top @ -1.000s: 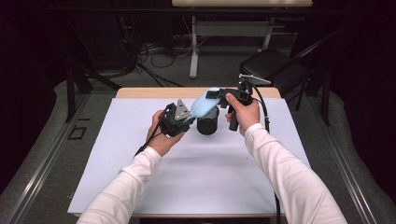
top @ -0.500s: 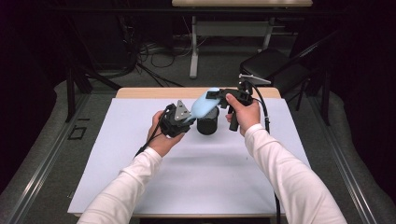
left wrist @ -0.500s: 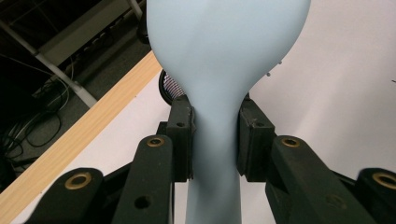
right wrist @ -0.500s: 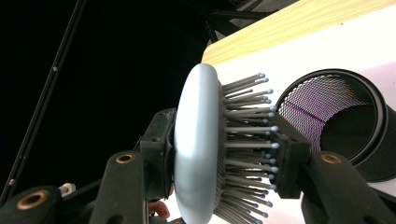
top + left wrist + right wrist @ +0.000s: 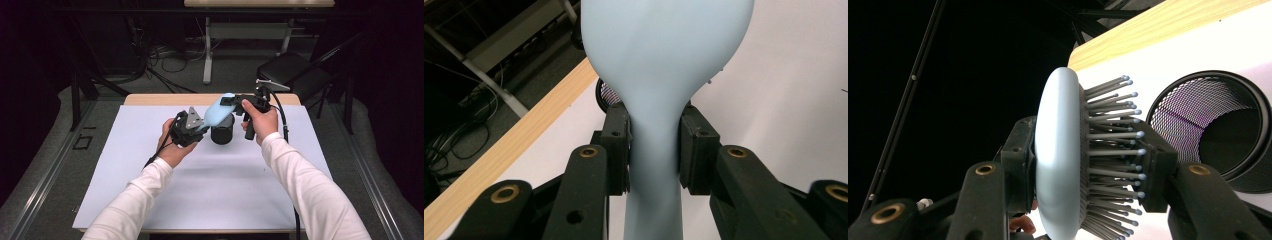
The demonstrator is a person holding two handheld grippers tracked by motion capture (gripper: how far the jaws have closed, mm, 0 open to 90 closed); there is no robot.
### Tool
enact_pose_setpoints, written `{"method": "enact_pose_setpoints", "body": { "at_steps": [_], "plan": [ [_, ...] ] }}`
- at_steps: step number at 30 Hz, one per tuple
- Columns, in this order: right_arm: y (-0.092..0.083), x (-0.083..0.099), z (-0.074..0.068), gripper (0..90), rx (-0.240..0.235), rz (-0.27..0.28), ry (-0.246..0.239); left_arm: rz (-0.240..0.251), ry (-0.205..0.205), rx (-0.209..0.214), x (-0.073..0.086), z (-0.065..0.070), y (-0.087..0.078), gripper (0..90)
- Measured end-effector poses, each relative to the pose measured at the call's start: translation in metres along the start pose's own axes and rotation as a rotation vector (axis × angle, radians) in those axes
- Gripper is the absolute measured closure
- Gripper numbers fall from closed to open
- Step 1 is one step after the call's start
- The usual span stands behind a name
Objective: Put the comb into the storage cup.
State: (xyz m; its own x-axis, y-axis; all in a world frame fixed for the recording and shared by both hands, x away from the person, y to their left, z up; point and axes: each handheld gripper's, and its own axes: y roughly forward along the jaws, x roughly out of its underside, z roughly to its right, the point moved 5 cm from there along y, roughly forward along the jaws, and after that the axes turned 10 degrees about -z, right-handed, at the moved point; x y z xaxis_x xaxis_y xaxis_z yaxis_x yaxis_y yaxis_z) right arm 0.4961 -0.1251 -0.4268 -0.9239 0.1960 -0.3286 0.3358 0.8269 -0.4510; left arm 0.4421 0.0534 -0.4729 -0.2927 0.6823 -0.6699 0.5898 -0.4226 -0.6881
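Both grippers hold a light blue hairbrush (image 5: 216,114) above the white mat (image 5: 225,190). My left gripper (image 5: 201,128) is shut on its slim handle (image 5: 654,200), the pads pinching it just below the wide head (image 5: 664,60). My right gripper (image 5: 231,102) is shut on the brush head (image 5: 1058,150), one pad on the smooth back and the other against the bristle tips (image 5: 1135,150); its jaws have just been closing a little further on it. A black mesh cup (image 5: 221,134) stands upright on the mat right under the brush, its open mouth (image 5: 1218,130) visible beside the bristles.
The mat covers a wooden table whose far edge (image 5: 150,99) shows bare. Beyond it are a dark chair (image 5: 290,70), cables on the floor (image 5: 150,55) and a white table leg (image 5: 207,50).
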Motion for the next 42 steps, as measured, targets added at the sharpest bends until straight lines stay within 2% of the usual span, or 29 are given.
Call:
{"method": "enact_pose_setpoints", "body": {
  "at_steps": [11,20,36,42],
  "plan": [
    [0.000,0.000,0.001,52.0,-0.004,-0.008,0.019,0.009,-0.008,0.003,0.000,-0.001,-0.002,65.5],
    [0.000,-0.001,0.001,52.0,-0.014,-0.005,0.030,0.020,-0.029,0.007,0.003,-0.005,-0.004,58.2],
    [0.001,-0.002,0.002,52.0,-0.014,-0.003,0.023,0.058,-0.100,0.034,0.008,-0.008,-0.006,41.3],
    [-0.002,-0.003,0.002,52.0,-0.016,0.002,0.017,0.061,-0.138,0.056,0.011,-0.011,-0.010,40.0]
  ]
}}
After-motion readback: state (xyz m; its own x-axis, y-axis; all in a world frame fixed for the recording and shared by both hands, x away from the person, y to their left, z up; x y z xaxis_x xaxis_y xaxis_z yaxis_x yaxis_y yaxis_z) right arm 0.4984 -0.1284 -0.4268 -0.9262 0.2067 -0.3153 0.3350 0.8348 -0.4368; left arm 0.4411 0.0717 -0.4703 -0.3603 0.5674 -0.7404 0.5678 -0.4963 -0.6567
